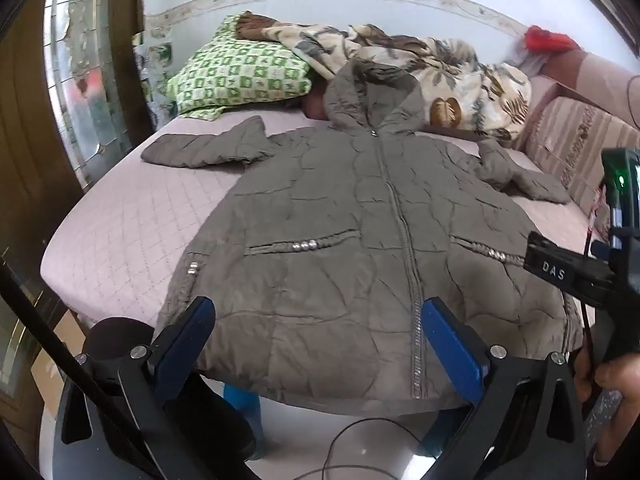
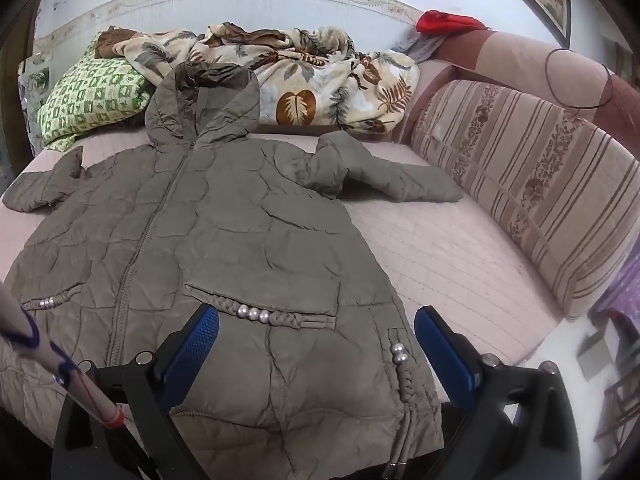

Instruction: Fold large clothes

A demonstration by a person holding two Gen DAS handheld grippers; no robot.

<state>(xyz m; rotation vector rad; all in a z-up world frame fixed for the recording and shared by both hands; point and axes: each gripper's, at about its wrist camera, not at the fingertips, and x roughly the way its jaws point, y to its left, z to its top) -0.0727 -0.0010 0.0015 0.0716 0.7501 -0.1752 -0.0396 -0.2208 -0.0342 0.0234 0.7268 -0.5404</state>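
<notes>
Jacket [image 1: 344, 232] flat, unfolded on bed [image 1: 132, 220]; L gripper [image 1: 316, 340] & R gripper [image 2: 316, 344] fingers spread, empty; pre-grasp; next needs hem/sleeve pinch.

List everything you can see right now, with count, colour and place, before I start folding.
jacket: one, olive-grey quilted, hooded, zipped, spread flat face up on the bed, sleeves out
bed: one, pink quilted cover
pillow: one, green-and-white checked, at the head, far left
blanket: one, cream with brown leaves, bunched behind the hood
bolster: one, beige striped, along the bed's right side
red cloth: one, far right corner
left gripper: blue pads, open, over the hem
right gripper: blue pads, open, over the right pocket
</notes>
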